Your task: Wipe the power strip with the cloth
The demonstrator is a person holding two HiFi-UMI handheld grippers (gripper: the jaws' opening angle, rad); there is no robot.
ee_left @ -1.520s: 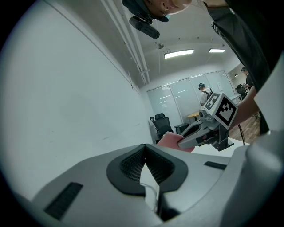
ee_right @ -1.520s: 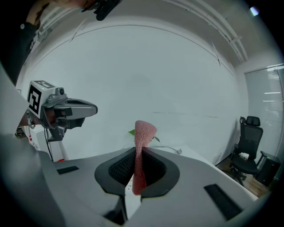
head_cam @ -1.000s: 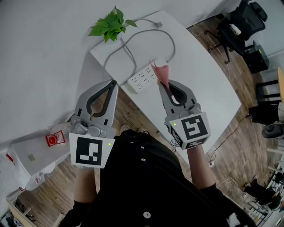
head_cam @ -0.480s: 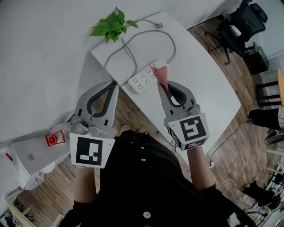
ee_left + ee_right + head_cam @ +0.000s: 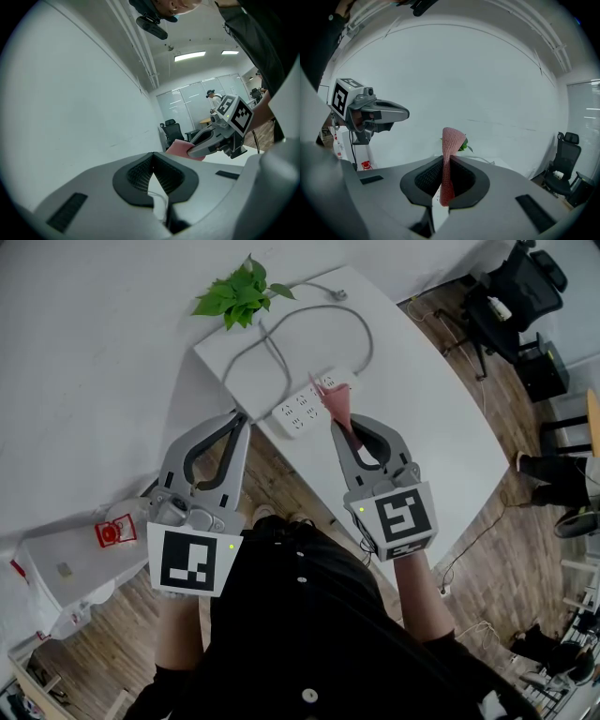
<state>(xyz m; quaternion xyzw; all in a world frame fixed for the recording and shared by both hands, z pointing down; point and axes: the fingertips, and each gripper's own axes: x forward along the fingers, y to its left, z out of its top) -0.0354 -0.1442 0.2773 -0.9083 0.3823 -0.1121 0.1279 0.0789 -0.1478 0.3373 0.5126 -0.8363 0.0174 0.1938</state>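
A white power strip (image 5: 302, 403) lies near the front edge of a white table (image 5: 422, 418), its grey cable (image 5: 281, 343) looping toward the back. My right gripper (image 5: 339, 420) is shut on a pink cloth (image 5: 337, 402), which sticks up out of the jaws (image 5: 449, 154) just over the strip's right end. My left gripper (image 5: 240, 418) is shut with nothing in it and hovers off the table's front left edge, short of the strip. From the left gripper view I see the right gripper (image 5: 224, 136) with the pink cloth (image 5: 180, 148).
A green potted plant (image 5: 239, 292) stands at the table's back left corner against the white wall. A red and white object (image 5: 114, 531) sits on a low white surface at the left. Office chairs (image 5: 511, 287) stand on the wooden floor at the right.
My right gripper has carried the cloth slightly up and left, closer over the strip's right end. The left gripper has hardly moved.
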